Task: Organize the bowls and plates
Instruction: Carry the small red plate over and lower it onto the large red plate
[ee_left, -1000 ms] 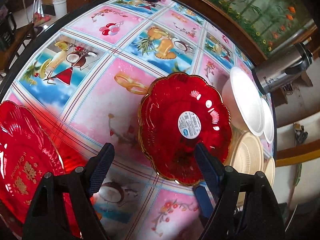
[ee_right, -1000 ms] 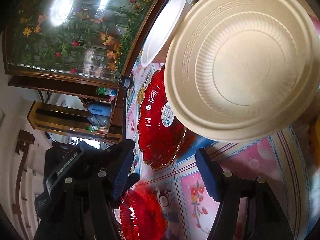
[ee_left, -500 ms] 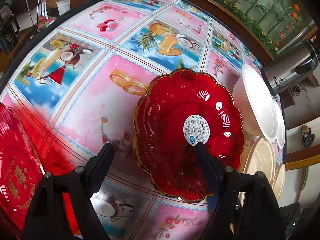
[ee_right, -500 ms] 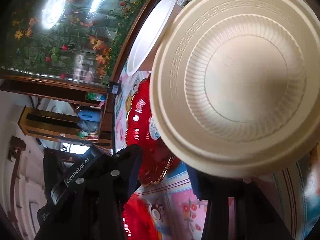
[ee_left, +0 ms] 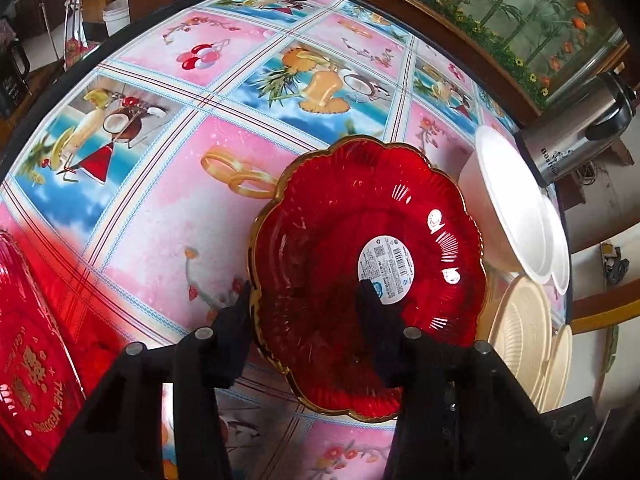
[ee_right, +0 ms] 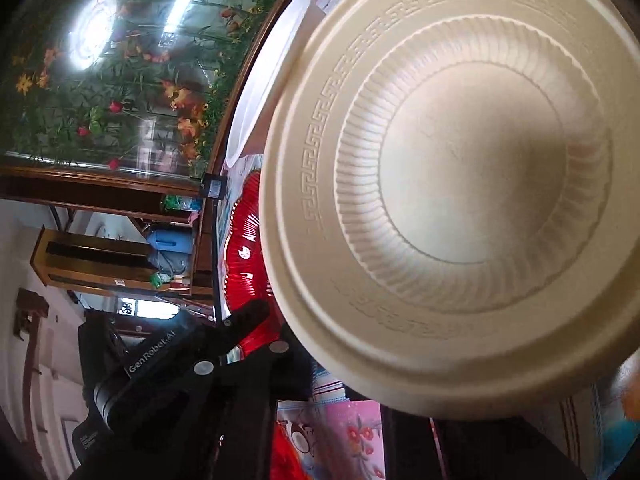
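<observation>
This looks like a home dining room. Below the left gripper (ee_left: pixel 304 312) is a round table (ee_left: pixel 168 184) with a fruit-pattern cloth; beyond it stand a painted flower screen (ee_right: pixel 120 80) and a steel thermos (ee_left: pixel 576 128).

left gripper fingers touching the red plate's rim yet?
Touching. In the left wrist view the left gripper has been closing, and one finger sits against the gold rim of the red plate, the other over its inside.
</observation>
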`<state>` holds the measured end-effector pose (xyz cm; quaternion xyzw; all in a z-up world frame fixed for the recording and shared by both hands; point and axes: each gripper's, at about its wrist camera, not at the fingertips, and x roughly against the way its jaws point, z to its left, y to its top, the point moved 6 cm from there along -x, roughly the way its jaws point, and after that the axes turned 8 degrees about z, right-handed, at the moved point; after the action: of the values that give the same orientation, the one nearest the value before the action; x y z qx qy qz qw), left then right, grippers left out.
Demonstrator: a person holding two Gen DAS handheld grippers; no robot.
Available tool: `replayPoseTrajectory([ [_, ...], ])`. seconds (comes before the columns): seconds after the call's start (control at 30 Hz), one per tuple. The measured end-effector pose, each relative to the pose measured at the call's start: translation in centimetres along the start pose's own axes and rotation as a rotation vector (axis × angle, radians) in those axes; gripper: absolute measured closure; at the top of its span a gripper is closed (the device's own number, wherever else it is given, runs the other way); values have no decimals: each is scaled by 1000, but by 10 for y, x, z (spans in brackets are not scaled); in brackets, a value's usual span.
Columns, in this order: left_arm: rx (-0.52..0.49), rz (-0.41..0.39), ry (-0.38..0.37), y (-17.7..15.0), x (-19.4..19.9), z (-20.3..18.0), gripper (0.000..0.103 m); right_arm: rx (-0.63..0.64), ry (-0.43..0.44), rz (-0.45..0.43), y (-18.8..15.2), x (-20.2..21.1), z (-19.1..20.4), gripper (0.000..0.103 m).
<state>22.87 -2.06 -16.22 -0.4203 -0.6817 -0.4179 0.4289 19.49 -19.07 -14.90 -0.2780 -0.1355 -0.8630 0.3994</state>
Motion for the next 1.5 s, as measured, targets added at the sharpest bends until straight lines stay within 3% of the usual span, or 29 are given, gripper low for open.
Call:
replayPoseTrajectory([
  [0.2, 1, -68, 40, -3, 13, 3, 65, 21, 0, 15, -4, 0, 0, 94],
  [0.67, 17, -121, 20, -33, 49, 22, 65, 171, 40, 16, -31, 17, 22, 92],
  [0.97, -62, -133, -40, -79, 70, 13, 65, 228, 42, -29, -54, 71, 17, 91],
  [1.13, -108, -181, -44, -102, 90, 18, 65, 275, 0, -60, -79, 100, 20, 91],
  [1.3, -132, -256, -32, -117, 121, 41, 65, 317, 5, -38, -109, 107, 31, 91],
  [1.5, -89, -329, -23, -122, 160, 94, 65, 420, 17, 11, -149, 95, 66, 91],
])
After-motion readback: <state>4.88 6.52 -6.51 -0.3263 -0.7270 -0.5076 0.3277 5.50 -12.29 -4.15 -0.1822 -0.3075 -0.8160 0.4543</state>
